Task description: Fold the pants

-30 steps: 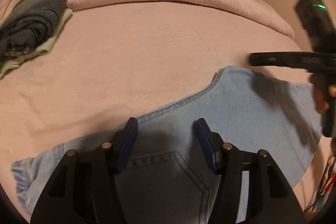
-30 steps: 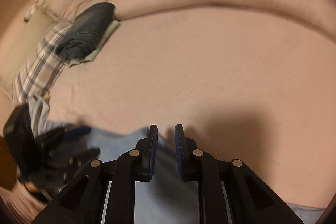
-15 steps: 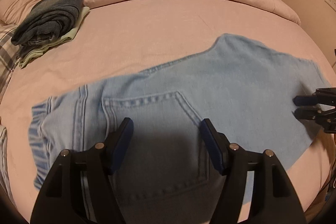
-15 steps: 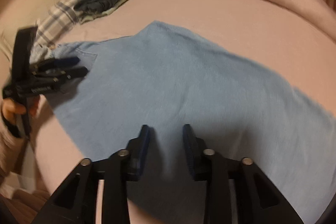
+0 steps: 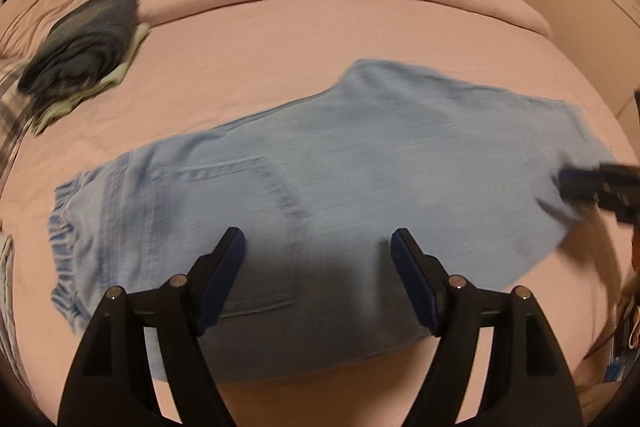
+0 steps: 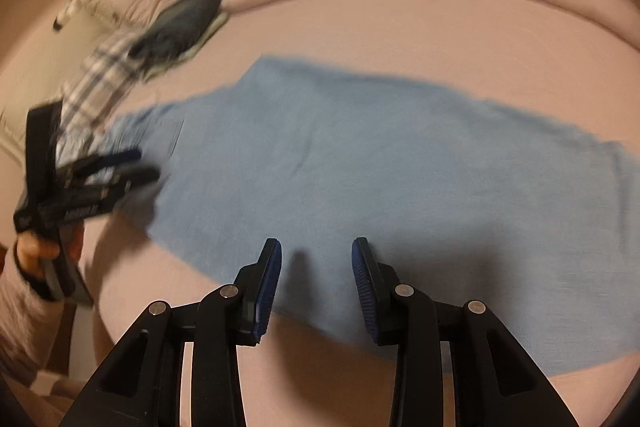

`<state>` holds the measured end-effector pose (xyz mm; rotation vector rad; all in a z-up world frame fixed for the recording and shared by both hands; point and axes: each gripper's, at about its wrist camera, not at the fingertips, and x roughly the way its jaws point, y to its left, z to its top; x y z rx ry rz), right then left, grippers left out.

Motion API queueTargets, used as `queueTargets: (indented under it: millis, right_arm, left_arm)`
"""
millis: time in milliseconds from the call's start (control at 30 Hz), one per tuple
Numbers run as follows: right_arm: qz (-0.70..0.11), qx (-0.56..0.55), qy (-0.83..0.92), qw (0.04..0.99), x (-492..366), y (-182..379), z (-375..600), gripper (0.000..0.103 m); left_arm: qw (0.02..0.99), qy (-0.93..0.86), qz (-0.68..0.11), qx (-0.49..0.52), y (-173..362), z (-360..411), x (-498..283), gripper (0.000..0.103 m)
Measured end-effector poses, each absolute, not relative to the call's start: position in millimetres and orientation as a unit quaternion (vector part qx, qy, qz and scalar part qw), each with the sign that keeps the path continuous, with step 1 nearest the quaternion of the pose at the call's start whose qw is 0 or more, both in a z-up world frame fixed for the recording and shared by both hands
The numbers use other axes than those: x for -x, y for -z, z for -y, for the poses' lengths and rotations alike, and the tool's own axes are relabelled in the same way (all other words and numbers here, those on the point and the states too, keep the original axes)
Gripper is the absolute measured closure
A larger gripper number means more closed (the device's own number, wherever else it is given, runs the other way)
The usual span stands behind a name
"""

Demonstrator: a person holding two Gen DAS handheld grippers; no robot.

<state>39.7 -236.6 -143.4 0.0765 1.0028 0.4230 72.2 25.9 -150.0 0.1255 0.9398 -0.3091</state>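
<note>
The bed [image 5: 320,27], covered in pink bedding, carries everything here; it spreads ahead of both pairs of jaws and out to either side. On it, directly ahead of and beneath both tools, lie the pants [image 5: 340,179], light blue denim spread flat with a back pocket facing up and the gathered waistband off to the left of the left jaws. Their far leg end reaches to the right of the left jaws, where the other tool hovers at the cloth edge.

Far ahead and to the left of both jaws sits a pile of dark folded clothes [image 5: 84,39], well apart from the denim, with a plaid cloth [image 6: 100,75] beside it.

The left gripper [image 5: 318,259] hangs over the seat area with its jaws spread wide and nothing between them. The right gripper [image 6: 316,271] hangs over the leg section, jaws likewise parted and empty. Both views are smeared, so fine contact with the fabric cannot be judged.

The step in hand looks like choosing grip points for the next fold. To do it well, I would bring each pair of jaws down onto an edge rather than the middle of the panel, pinch through all layers, and lift both ends level so the cloth carries over without skewing. A shallow bite risks a layer slipping free.
</note>
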Motion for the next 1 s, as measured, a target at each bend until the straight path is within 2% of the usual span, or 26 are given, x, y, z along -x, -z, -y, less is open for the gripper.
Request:
queueTargets:
  millis: [167,267,400,633,700,733,767,1000]
  right_arm:
    - [-0.452,-0.035,-0.12,0.883,-54,137,275,0.067]
    - [-0.475,-0.007,-0.068,0.877,-55,158,289,0.067]
    - [-0.447,-0.031,-0.084,0.89,-31,166,310,0.067]
    - [-0.423,-0.125,-0.071,0.895,-7,157,352,0.067]
    - [-0.407,-0.127,-0.038,0.904,-2,150,356,0.064]
    - [-0.398,-0.129,-0.026,0.908,-2,148,361,0.058]
    - [-0.385,-0.132,-0.013,0.913,-3,143,365,0.056]
    - [-0.349,-0.14,-0.018,0.926,-39,138,370,0.056]
  left_arm:
    - [0.871,0.175,-0.452,-0.082,155,16,-74,0.027]
    - [0.854,0.174,-0.481,-0.093,178,32,-74,0.025]
    - [0.857,0.175,-0.481,-0.061,182,26,-71,0.017]
    - [0.851,0.168,-0.493,-0.069,179,29,-68,0.017]
    - [0.848,0.162,-0.5,-0.062,175,31,-66,0.017]
    - [0.847,0.161,-0.504,-0.056,174,32,-67,0.017]
    - [0.846,0.162,-0.506,-0.047,172,34,-67,0.017]
    - [0.835,0.198,-0.511,-0.036,161,77,-69,0.017]
